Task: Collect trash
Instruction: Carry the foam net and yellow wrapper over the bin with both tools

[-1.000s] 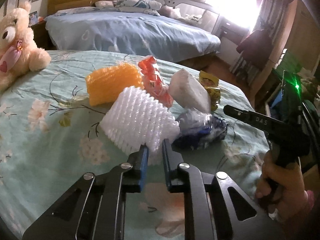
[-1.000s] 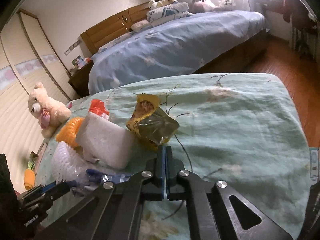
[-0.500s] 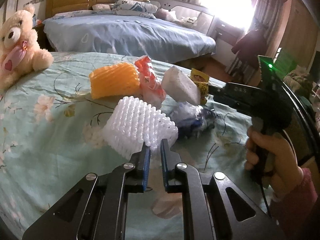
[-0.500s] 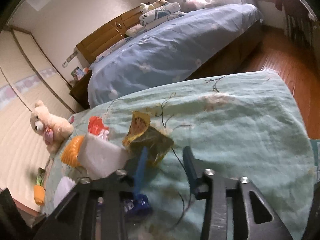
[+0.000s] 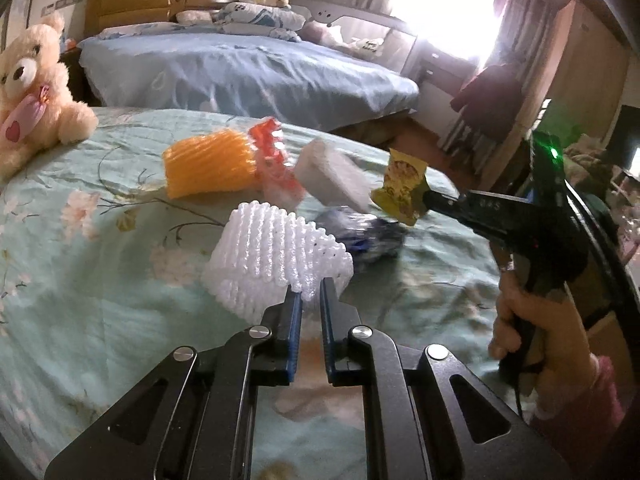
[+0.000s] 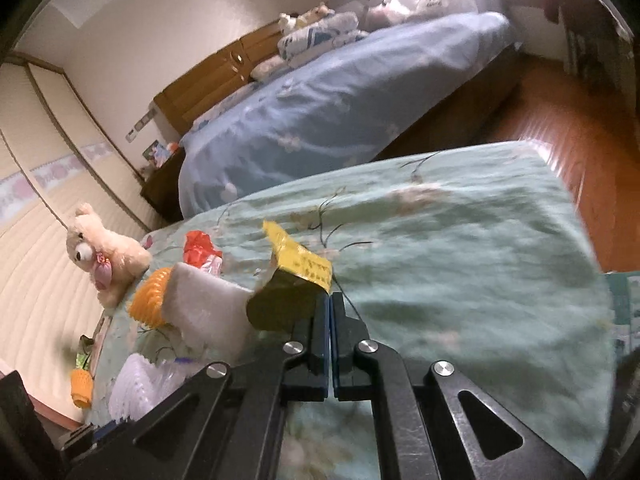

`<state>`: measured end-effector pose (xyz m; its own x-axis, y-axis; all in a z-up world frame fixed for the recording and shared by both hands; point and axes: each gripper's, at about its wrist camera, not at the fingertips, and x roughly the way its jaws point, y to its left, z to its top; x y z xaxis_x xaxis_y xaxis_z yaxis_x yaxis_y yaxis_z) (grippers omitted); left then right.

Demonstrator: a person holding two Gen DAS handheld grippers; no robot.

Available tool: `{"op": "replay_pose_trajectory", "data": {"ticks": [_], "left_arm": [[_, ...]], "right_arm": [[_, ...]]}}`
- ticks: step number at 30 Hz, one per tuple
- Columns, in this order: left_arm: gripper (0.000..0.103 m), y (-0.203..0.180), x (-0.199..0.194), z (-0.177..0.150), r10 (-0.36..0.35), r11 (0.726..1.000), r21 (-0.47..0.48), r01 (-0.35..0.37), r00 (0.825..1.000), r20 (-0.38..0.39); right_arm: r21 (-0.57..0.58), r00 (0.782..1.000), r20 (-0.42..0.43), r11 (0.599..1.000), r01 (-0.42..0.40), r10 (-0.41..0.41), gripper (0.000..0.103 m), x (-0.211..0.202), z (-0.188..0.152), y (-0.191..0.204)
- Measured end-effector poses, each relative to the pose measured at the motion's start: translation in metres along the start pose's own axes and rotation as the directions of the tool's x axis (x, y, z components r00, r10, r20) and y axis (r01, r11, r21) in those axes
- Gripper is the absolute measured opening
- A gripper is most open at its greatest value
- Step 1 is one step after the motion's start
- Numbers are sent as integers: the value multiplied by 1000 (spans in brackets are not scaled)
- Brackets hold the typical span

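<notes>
Yellow wrapper's up, rest of the pile still on the bed

My right gripper [image 6: 330, 312] is clamped on the yellow snack wrapper [image 5: 402, 192], now lifted off the green bedspread [image 5: 80, 264]; a second ago it lay there. Left gripper [image 5: 306, 300] pinches the white foam net [image 5: 272, 256]. White block [image 5: 332, 180], orange net [image 5: 208, 168], red wrapper [image 5: 274, 160] crowd behind; teddy [image 5: 32, 92] far left.

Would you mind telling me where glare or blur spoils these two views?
Left wrist view: the window is blown out, and the yellow wrapper is slightly smeared. Right wrist view: motion blur softens the green bedspread; both bend straight lines.
</notes>
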<state>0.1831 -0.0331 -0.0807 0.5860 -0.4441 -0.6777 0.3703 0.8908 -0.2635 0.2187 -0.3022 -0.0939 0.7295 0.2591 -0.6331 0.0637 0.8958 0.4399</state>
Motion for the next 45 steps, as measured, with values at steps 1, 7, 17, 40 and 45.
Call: {"op": "replay_pose_trajectory", "data": {"ticks": [1, 7, 17, 40, 45], "left_arm": [[8, -3, -3, 0, -5, 1000, 5, 5, 1000, 4], [8, -31, -18, -6, -53, 997, 48, 52, 998, 20], [8, -84, -16, -20, -138, 981, 133, 140, 990, -20], [8, -185, -6, -34, -251, 916, 298, 269, 963, -98], [8, -208, 1, -37, -270, 897, 329, 296, 955, -124]], "right_arm": [[-2, 1000, 18, 1000, 7, -7, 0, -12, -4, -2], [12, 996, 86, 1000, 16, -17, 0, -71, -24, -10], [16, 990, 129, 998, 59, -61, 0, -141, -63, -24], [98, 947, 211, 970, 224, -240, 0, -230, -101, -77], [107, 929, 228, 956, 274, -292, 0, -242, -104, -87]]}}
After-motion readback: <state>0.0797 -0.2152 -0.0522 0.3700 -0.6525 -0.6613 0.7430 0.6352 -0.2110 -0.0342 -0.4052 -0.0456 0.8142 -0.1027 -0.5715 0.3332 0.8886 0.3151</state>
